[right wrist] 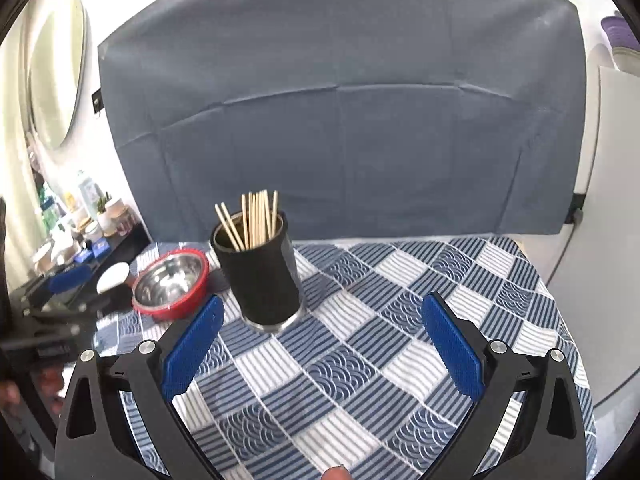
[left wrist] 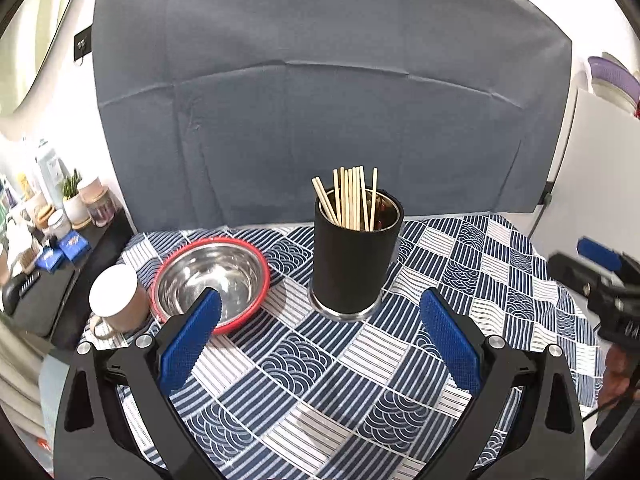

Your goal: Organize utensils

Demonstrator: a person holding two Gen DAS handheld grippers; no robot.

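Chopsticks (left wrist: 352,196) stand bundled in the black holder (left wrist: 354,264), with none seen loose on the patterned surface (left wrist: 304,364). Nearest the holder, on its near side, the left claw (left wrist: 320,320) is spread wide and holds nothing; the right claw (right wrist: 322,322) is likewise wide apart and empty, hovering to the near right of the holder. Just left of the holder sits the red-rimmed steel bowl (left wrist: 212,280), empty, and beyond it the pale mug (left wrist: 118,298). Judgement: gathering appears complete or not yet started; no utensil remains visibly out of place. Any next move calls for locating a stray item, or closing round the holder's body squarely. Long axis of the chopsticks runs near vertical, tips upward, one pair leaning left from the holder's rim.
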